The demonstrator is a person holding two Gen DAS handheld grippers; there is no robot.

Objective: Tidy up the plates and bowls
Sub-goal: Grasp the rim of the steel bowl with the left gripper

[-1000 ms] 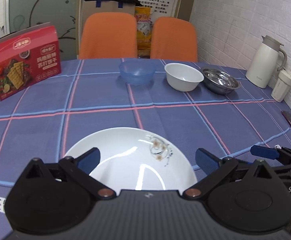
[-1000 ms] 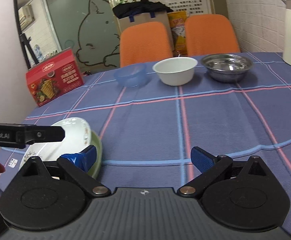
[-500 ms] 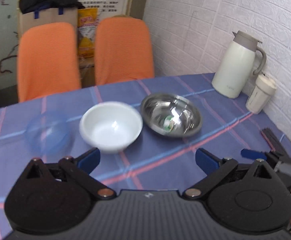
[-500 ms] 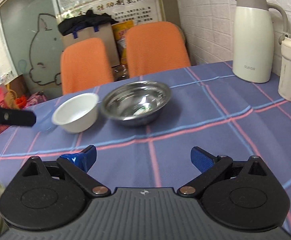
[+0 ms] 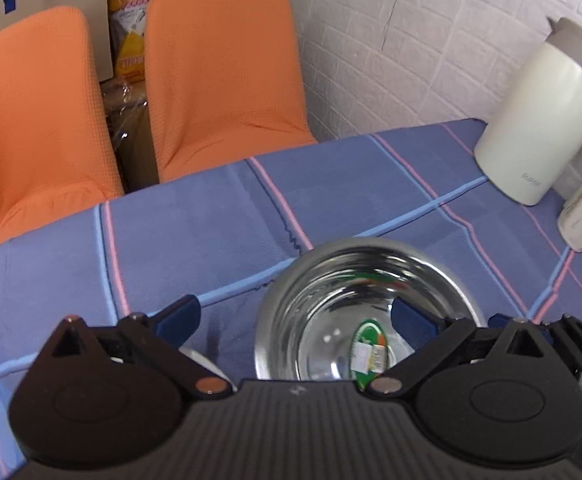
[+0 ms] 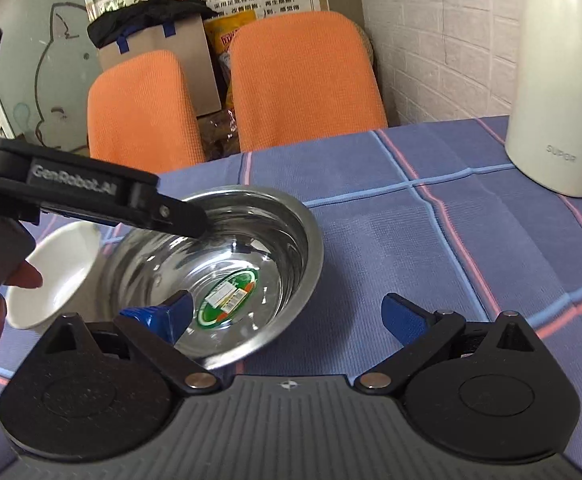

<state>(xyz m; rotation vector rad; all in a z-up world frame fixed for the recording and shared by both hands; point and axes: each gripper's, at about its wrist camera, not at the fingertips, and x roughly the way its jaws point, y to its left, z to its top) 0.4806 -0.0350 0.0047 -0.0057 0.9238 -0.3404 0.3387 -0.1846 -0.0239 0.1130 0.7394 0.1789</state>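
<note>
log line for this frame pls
left gripper: open, straddling near-left rim of steel bowl | right gripper: open, at bowl's right rim | white bowl: left of it

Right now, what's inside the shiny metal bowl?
A green, white and orange oval sticker lies on the bottom of the shiny steel bowl. No food shows. The right gripper's blue finger covers part of the near side.

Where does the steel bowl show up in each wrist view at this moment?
Left wrist: the steel bowl sits low and right of centre, its right side behind the left gripper's right finger.
Right wrist: the bowl is left of centre, beside the white bowl.
Shared landmark: the cream thermos jug at the right edge.
</note>
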